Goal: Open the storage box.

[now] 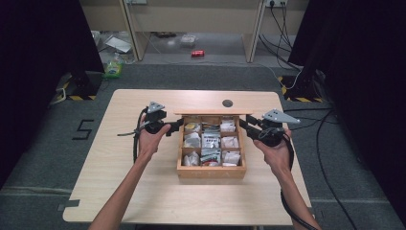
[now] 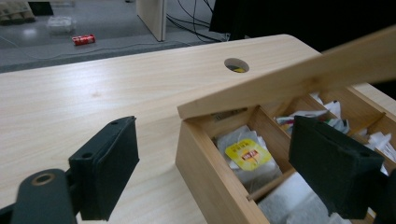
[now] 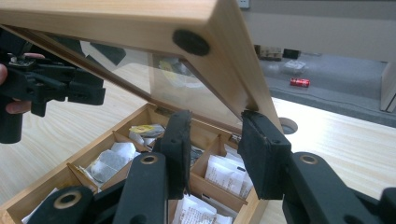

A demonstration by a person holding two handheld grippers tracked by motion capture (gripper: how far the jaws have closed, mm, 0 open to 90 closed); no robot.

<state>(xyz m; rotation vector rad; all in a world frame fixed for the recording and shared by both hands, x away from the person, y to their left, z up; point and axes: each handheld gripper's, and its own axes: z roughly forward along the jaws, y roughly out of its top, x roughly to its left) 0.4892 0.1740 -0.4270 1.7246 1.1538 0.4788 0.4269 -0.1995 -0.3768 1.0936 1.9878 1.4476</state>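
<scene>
— Starting with the largest thing, where is the work set?

— A wooden box (image 1: 210,171) is seen at the middle of the table (image 1: 143,191). Its compartments are filled with tea bags (image 1: 210,140).

— And the lid (image 1: 213,113)?

— It is raised on the far side of the box, tilted up over the back row. Its long axis runs across the table, from one gripper to the other.

— Which gripper is nearer to it?

— The right gripper (image 1: 241,122) is judged nearer. It is held at the lid's right end, and in the right gripper view the side rail is seen coming down between the jaws against one pad. A gap is seen at the other pad, so no clamp is made out.

— The left gripper (image 1: 181,123)?

— It is held level at the box's far left corner, just under the lid's edge. Its jaws are spread wide, with nothing pressed.

— How are the hands posed?

— The left hand (image 1: 152,139) and the right hand (image 1: 273,148) are placed on either side of the box, and both grippers are pointed inward.
</scene>
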